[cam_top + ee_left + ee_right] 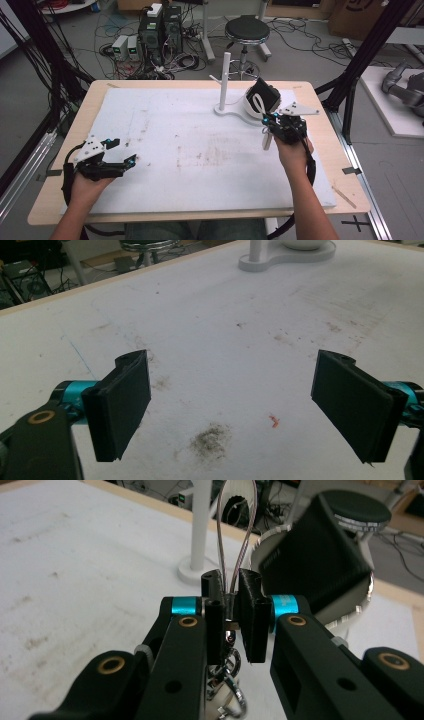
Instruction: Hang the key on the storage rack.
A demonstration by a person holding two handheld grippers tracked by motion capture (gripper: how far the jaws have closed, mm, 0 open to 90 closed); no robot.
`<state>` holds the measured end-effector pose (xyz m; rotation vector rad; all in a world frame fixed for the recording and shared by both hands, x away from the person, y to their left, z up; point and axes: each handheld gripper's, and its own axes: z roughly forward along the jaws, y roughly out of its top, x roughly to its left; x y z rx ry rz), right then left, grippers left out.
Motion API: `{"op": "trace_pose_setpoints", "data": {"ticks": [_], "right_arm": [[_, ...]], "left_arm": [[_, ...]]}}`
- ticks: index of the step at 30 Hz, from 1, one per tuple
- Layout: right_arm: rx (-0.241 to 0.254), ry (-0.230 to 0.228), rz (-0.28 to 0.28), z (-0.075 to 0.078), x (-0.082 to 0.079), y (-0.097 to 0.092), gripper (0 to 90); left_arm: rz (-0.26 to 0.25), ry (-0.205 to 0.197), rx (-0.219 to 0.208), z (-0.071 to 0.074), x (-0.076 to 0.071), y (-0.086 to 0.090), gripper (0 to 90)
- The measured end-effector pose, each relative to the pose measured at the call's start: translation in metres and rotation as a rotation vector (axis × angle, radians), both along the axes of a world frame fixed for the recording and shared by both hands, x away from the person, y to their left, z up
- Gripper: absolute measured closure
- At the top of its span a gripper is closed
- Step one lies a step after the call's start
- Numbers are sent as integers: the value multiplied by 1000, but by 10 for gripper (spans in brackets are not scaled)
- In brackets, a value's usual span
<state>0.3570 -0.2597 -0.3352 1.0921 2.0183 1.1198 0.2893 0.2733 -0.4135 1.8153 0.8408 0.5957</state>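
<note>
Left gripper (pixel 131 159): low at 8 o'clock on the desk, jaws spread wide, nothing between them; in the left gripper view (pixel 232 410) bare stained white surface between the two black pads.

Right gripper (pixel 268 121): at 2 o'clock on the desk, jaws pressed together on a whisk; in the right gripper view (pixel 229 617) thin wires pinched between the pads.

Whisk (pixel 235 535): wire loop rising above the jaws toward 12 o'clock, coiled metal end hanging below them; in the high view (pixel 259 104) loop just in front of the black block.

White stand (pixel 224 80): upright post on a flat base at 1 o'clock, just left of the right gripper; base seen at the top of the left gripper view (pixel 280 255).

White holder (pixel 248 109): round, on the same base, carrying a tilted black block (pixel 266 96); contact with the whisk loop impossible to tell.

Desk (pixel 60 200): wooden edge around a smudged white mat (pixel 200 150).

Floor beyond, 12 o'clock: black stool (pixel 247 30), computer boxes (pixel 161 30), loose cables.
</note>
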Motion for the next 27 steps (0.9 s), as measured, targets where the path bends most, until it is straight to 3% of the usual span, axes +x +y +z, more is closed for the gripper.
{"op": "trace_pose_setpoints", "data": {"ticks": [8, 15, 23, 27], "right_arm": [[-36, -70, 51, 35, 18, 35, 833], [-40, -90, 74, 52, 42, 67, 832], [-60, -93, 80, 55, 56, 84, 832], [-57, -64, 75, 48, 64, 86, 832]], "left_arm": [[0, 0, -2, 0, 0, 2, 161], [0, 0, -6, 0, 0, 3, 161], [0, -3, -7, 0, -1, 5, 161], [6, -1, -13, 0, -2, 6, 161]]}}
